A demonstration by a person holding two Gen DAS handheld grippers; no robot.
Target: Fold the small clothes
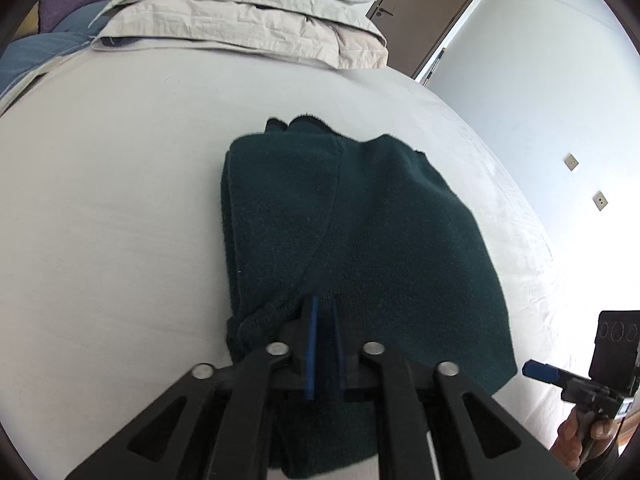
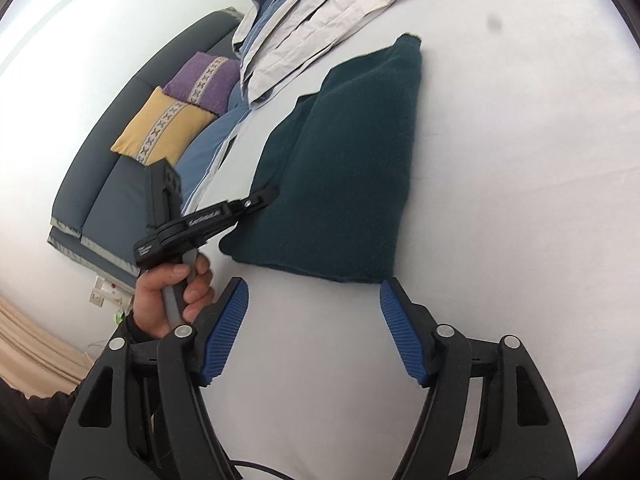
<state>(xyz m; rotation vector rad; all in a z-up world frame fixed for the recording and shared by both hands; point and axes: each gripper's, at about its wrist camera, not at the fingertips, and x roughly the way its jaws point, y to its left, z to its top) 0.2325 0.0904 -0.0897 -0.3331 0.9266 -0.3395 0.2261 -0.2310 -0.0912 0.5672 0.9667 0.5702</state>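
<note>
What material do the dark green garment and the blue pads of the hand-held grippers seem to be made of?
Dark green garment: probably fleece or a soft knit; matte, fuzzy nap, a stitched seam curving across it. The left hand-held gripper is shut on its near edge.

Blue pads of the open right hand-held gripper: likely rubber or soft plastic; matte, with fine ridges across the face.

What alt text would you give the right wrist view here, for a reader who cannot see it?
The right gripper hangs open and empty over a white bed sheet, just short of a folded dark green garment. The left gripper, held in a hand, pinches the garment's left edge; folded bedding and two cushions lie beyond.
</note>
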